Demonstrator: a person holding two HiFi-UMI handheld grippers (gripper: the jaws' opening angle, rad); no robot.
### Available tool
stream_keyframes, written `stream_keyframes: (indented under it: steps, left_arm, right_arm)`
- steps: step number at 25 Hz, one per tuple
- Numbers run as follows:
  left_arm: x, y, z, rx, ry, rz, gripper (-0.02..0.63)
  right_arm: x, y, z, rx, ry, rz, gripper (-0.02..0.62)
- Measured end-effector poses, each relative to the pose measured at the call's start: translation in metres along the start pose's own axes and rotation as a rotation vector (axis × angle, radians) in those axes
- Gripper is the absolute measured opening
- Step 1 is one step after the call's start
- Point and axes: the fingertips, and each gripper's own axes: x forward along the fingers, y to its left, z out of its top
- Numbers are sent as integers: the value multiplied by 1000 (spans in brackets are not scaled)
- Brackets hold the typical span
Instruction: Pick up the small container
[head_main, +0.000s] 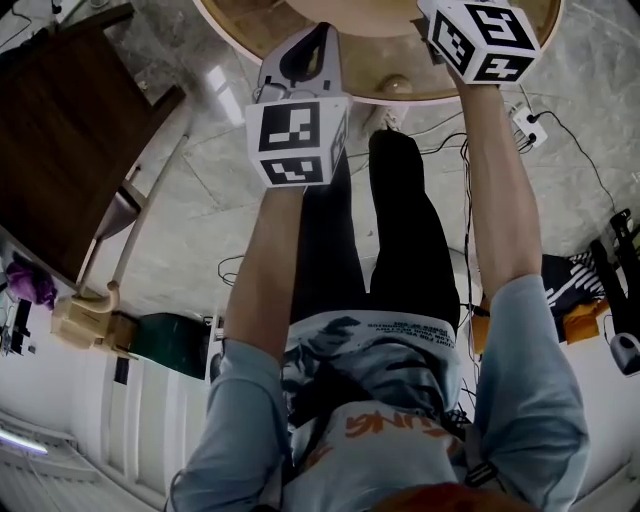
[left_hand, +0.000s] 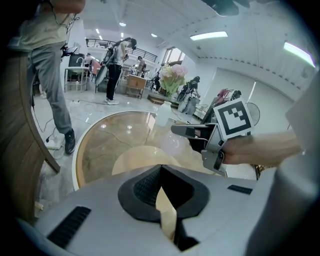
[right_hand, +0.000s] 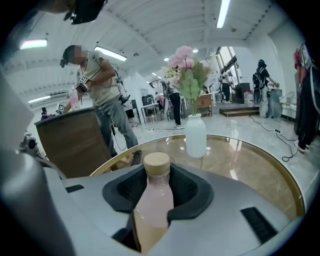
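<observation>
- Between the jaws of the right tool (right_hand: 156, 175), low in the centre of its own view, stands the small container (right_hand: 151, 205). It is a clear bottle of pale pink liquid with a tan cap (right_hand: 157, 161), upright, and the cap rises above the dark pads.
- I read both pads as pressed against the bottle's sides, so the right tool holds it at a fairly wide setting.
- I cannot tell whether the container's base rests on the surface (right_hand: 250, 165), because the tool's body hides it.
- Right arm: in the head view the right forearm (head_main: 500, 190) runs straight up the right of the frame, fully stretched. Its marker cube (head_main: 485, 38) sits at the top edge, over the surface's rim.
- In the left gripper view the right hand (left_hand: 260, 147) comes in from the right edge, wrapped round the tool, which points toward the left of that frame.
- Left tool (left_hand: 160, 169): the jaw tips meet with nothing between them. Only a cream sliver shows through the gap lower down.
- Left arm: the left forearm (head_main: 270, 260) reaches up the middle-left of the head view. The tool is tilted downward, with its tip just over the surface's rim.
- A white vase (right_hand: 195, 135) with pink flowers (right_hand: 186, 62) stands on the surface in the upper centre of the right gripper view, well apart from the container.
</observation>
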Motion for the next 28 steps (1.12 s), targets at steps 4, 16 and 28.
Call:
stream_keyframes:
  steps: [4,16,28]
  left_arm:
    - [-7,-8,5,-9,-30,8,23]
    - [-72,-48,83,-4,-230,94,23]
    - [-180,-135,181,-48,-421,179,23]
  right_arm:
    - [-23,-5,7,30,-4,-1,150]
    - [-135,22,81,24,-86,1,150]
    - [-293,35,207,-39,-198,-30,150]
